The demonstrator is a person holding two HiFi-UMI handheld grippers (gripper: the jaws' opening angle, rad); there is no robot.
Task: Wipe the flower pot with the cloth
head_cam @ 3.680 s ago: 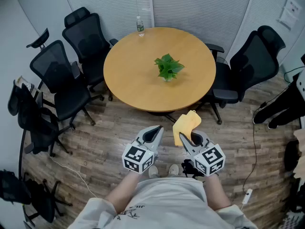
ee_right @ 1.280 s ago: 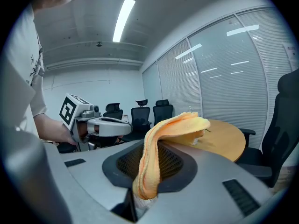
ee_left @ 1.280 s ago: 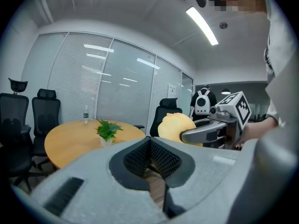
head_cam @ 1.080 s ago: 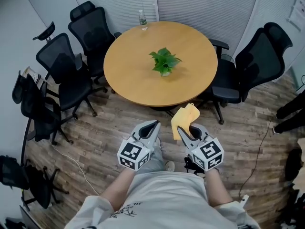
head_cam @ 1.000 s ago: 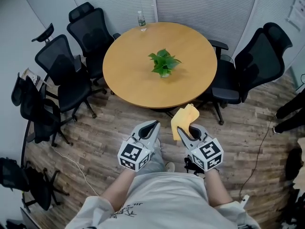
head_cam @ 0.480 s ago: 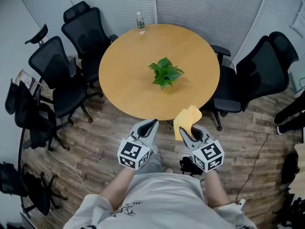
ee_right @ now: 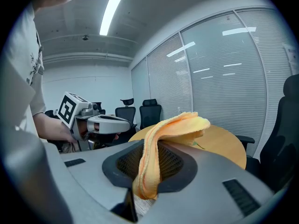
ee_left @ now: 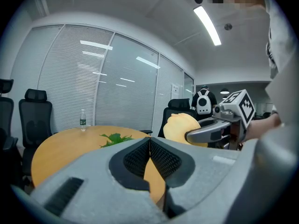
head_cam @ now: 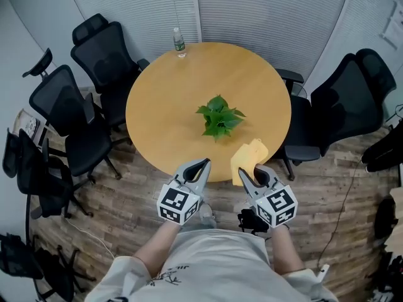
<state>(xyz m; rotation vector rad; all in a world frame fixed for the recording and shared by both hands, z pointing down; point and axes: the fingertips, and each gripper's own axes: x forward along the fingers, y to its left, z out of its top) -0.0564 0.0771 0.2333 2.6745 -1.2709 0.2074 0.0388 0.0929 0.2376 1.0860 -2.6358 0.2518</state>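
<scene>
Wood-plank flooring (head_cam: 119, 190) and a wall of closed blinds (head_cam: 264, 11) bound the workspace that I monitor through the head view. A round wooden bench (head_cam: 164, 99) stands at the centre. Black office chairs (head_cam: 94, 55) are grouped at its left, and one more black chair (head_cam: 346, 99) stands at its right.

Task item 1: the flower pot with its green plant (head_cam: 219, 119) stands upright near the middle of the bench, slightly toward my side. From above, the leaves cover most of the pot. A clear bottle (head_cam: 179, 41) stands upright at the far edge of the bench, well apart from the pot.

Task item 2: the cloth (head_cam: 247, 159), yellow-orange, is grasped by the right claw (head_cam: 244, 173). In the right gripper view a folded band of it runs down between the two pads, which press on it, and its free end arches up and forward past the jaw tips. In the head view the cloth overlaps the near rim of the bench, to the right of the plant and apart from it.

Left claw (head_cam: 203, 164): clenched, pads meeting, nothing between them. It is held beside the right claw; both point toward the bench at its near rim and both are apart from the pot. Each marker cube faces up toward the head camera. The person's forearms and light shirt (head_cam: 220, 263) fill the bottom of that view.
</scene>
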